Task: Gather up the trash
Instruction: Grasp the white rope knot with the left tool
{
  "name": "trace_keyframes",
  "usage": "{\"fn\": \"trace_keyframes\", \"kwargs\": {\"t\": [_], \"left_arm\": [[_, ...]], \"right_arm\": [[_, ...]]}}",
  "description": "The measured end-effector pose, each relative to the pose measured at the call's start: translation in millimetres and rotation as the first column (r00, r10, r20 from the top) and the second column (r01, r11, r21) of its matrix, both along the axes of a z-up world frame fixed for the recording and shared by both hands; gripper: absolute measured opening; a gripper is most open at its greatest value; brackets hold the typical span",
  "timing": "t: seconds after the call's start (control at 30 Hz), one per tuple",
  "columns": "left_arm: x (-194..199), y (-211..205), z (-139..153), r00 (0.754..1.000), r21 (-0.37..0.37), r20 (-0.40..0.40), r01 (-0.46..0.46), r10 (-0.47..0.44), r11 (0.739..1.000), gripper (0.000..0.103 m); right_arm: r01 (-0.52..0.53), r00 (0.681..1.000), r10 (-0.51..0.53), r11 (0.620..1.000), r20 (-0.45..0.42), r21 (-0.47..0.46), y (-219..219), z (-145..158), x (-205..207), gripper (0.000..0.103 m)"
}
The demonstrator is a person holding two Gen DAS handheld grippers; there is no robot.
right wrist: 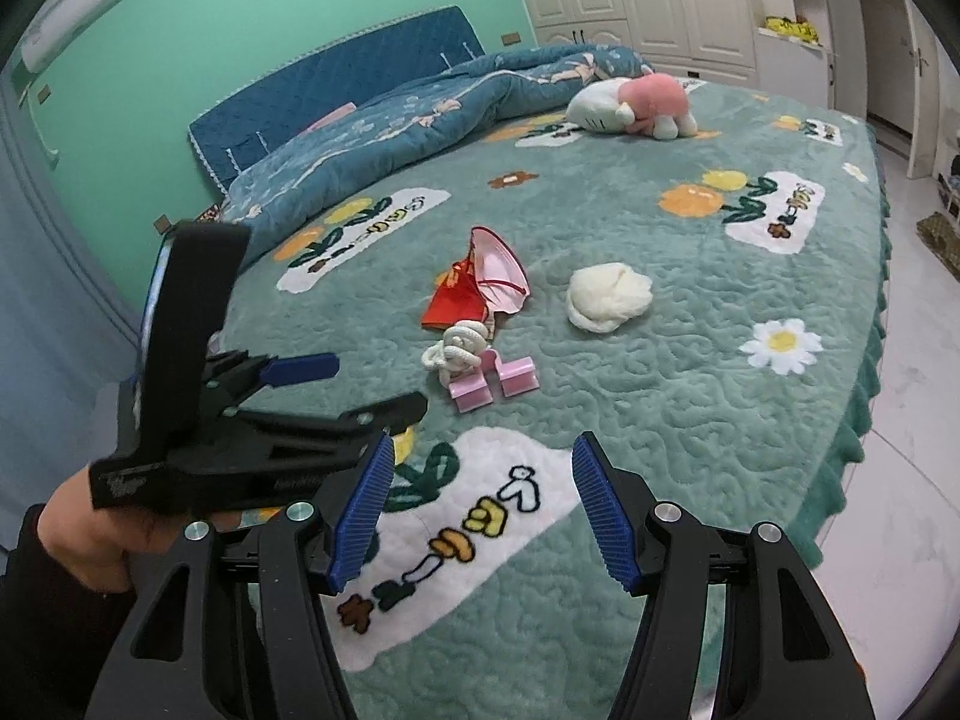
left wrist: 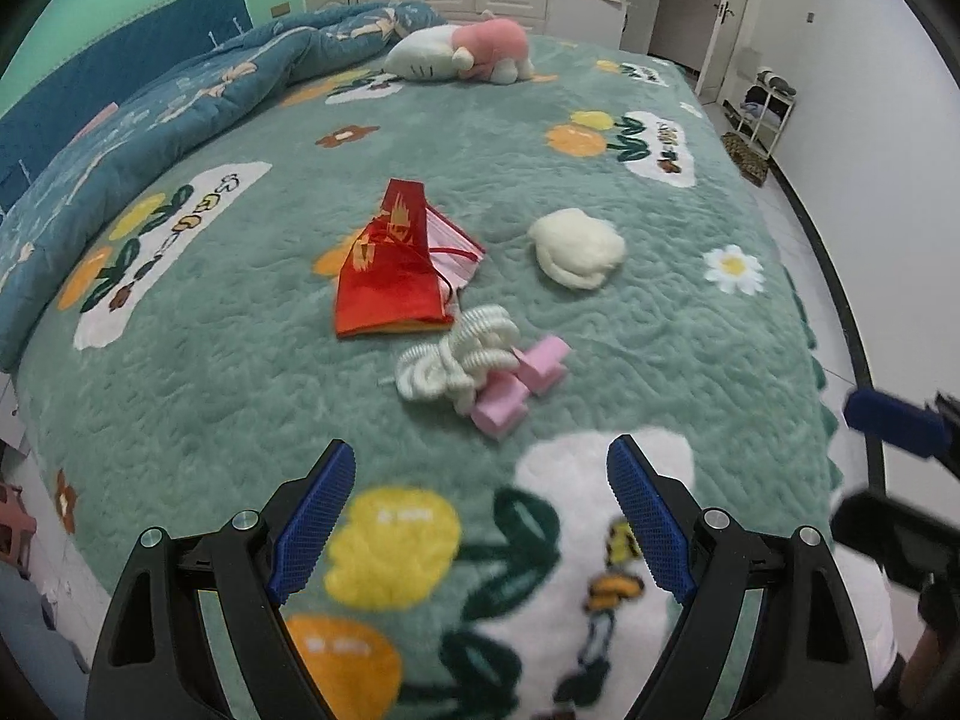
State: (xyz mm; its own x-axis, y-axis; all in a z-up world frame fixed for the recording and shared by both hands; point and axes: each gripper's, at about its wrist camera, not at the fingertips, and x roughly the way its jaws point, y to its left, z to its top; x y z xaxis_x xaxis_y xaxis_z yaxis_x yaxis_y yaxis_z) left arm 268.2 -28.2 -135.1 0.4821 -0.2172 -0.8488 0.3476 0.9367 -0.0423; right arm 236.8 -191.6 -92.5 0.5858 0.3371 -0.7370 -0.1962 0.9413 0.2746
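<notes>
Your left wrist camera looks steeply down along its jaws over the bed [left wrist: 600, 312]. Your right wrist camera sits just beside it, facing likewise. Both share the red bag [left wrist: 390, 276] [right wrist: 456, 300] mid-bed.

Open blanket [left wrist: 690, 348] surrounds the trash cluster [left wrist: 456, 324] (tightly bunched); plush toy [left wrist: 462, 54] far behind.

Plush toy [left wrist: 462, 54] beside rumpled quilt [left wrist: 198, 96]
</notes>
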Motion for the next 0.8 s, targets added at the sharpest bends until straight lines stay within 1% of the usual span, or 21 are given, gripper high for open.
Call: {"fn": "trace_keyframes", "kwargs": {"t": [0.07,0.17,0.27,0.4,0.47,0.5,0.53,0.6,0.67,0.7,0.73,0.8], "left_arm": [[13.3,-0.1,-5.9,1.000,-0.001,-0.014,-0.008,0.008,1.000,0.085],[31.8,1.9,-15.5,0.999,-0.024,-0.040,-0.022,0.021,0.999,0.085],[46.7,1.7,-27.4,0.997,-0.033,-0.070,-0.021,0.018,0.999,0.086],[58.2,-3.1,-38.7,0.996,-0.037,-0.088,-0.002,-0.001,0.999,0.085],[63.1,-2.7,-42.0,0.996,-0.048,-0.092,-0.008,0.003,0.999,0.085],[65.7,-1.5,-43.9,0.995,-0.061,-0.097,-0.009,0.003,0.998,0.080],[68.1,-2.0,-45.6,0.995,-0.064,-0.105,-0.007,0.000,0.998,0.068],[71.0,0.2,-49.5,0.993,-0.061,-0.117,-0.014,0.007,0.998,0.064],[71.1,0.8,-50.3,0.993,-0.067,-0.116,-0.009,0.001,0.998,0.057],[70.1,1.8,-50.3,0.993,-0.070,-0.116,-0.007,-0.001,0.998,0.049],[69.4,3.2,-49.6,0.993,-0.073,-0.114,-0.007,-0.001,0.997,0.045],[68.1,8.4,-46.5,0.993,-0.092,-0.114,-0.020,0.009,0.996,0.043]], "right_arm": [[0.002,1.000,-0.002,1.000,-0.011,0.003,-1.4,-4.2,7.7,0.062],[0.006,1.000,-0.006,1.000,-0.027,0.004,-4.0,-11.6,19.3,0.062],[0.006,0.999,-0.006,1.000,-0.043,0.006,-6.5,-20.8,31.8,0.062],[0.009,0.998,-0.008,1.000,-0.059,0.015,-8.2,-30.9,44.0,0.062],[0.010,0.998,-0.009,1.000,-0.064,0.018,-8.7,-34.8,47.7,0.062],[0.010,0.998,-0.008,1.000,-0.069,0.021,-8.9,-36.9,49.4,0.062],[0.009,0.997,-0.008,1.000,-0.072,0.021,-9.0,-38.8,50.6,0.062],[0.008,0.997,-0.006,1.000,-0.077,0.021,-8.6,-41.5,51.8,0.062],[0.006,0.997,-0.005,1.000,-0.083,0.021,-8.4,-44.1,52.8,0.062],[0.006,0.997,-0.004,1.000,-0.083,0.020,-8.1,-44.6,52.9,0.062],[0.006,0.996,-0.004,1.000,-0.084,0.019,-8.1,-45.4,53.2,0.062],[0.007,0.996,-0.005,1.000,-0.086,0.019,-7.6,-46.6,53.9,0.062]]}}
